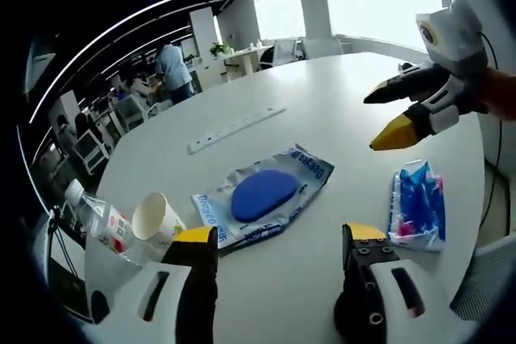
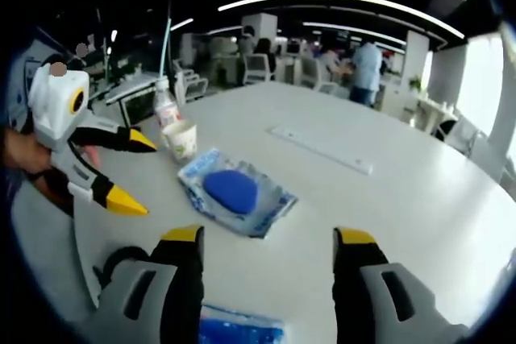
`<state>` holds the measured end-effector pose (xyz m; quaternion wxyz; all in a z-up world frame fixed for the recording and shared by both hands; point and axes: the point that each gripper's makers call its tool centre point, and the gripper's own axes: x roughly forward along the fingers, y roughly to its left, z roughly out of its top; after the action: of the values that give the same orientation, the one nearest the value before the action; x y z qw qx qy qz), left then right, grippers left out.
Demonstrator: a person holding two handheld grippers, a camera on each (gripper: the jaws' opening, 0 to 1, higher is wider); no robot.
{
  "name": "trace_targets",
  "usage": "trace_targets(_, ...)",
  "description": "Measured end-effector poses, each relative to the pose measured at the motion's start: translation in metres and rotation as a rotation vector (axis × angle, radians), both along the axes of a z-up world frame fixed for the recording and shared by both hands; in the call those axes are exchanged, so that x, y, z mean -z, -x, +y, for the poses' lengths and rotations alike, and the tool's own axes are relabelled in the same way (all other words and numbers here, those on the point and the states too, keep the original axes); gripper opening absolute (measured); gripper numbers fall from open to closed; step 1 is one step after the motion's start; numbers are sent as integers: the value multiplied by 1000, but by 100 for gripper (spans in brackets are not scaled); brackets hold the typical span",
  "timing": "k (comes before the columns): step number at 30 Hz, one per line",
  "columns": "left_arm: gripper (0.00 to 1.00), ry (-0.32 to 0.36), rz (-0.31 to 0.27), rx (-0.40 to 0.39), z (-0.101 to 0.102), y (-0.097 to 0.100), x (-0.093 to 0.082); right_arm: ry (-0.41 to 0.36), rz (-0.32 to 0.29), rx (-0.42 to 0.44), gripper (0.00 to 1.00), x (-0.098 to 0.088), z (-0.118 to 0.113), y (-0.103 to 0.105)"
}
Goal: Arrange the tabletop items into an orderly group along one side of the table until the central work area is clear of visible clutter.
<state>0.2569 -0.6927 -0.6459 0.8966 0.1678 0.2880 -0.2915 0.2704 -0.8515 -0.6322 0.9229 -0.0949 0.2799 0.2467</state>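
Observation:
A silver-and-white packet with a blue oval pad (image 1: 262, 195) lies mid-table, just ahead of my left gripper (image 1: 282, 235), which is open and holds nothing. The same packet (image 2: 234, 191) sits ahead and left of my right gripper (image 2: 269, 236), also open and empty. A paper cup (image 1: 157, 217) lies tipped beside a plastic bottle (image 1: 97, 219) near the table edge; the cup (image 2: 181, 139) and bottle (image 2: 165, 106) appear behind the packet. A blue tissue pack (image 1: 417, 203) lies to the right, under the right gripper (image 1: 375, 122). The left gripper (image 2: 143, 176) hovers open at left.
A long white power strip (image 1: 236, 129) lies flat further back on the round white table (image 1: 347, 86). The strip (image 2: 322, 148) crosses the table's middle. The tissue pack (image 2: 238, 329) lies between my right jaws. Behind the table are office desks, chairs and people.

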Motion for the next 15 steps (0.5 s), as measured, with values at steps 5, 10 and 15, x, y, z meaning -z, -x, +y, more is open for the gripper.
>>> trace_targets(5,61,2,5,4,-3,7,-1,-3,16,-7,55,0,-2,6)
trace_targets(10,59,7,10,8,-7,13,-2,-3,38,-9,52,4,-9,14)
trace_targets(15,55,17,16,20,-16,20,-2,1,51,-10,47,5,-18,20)
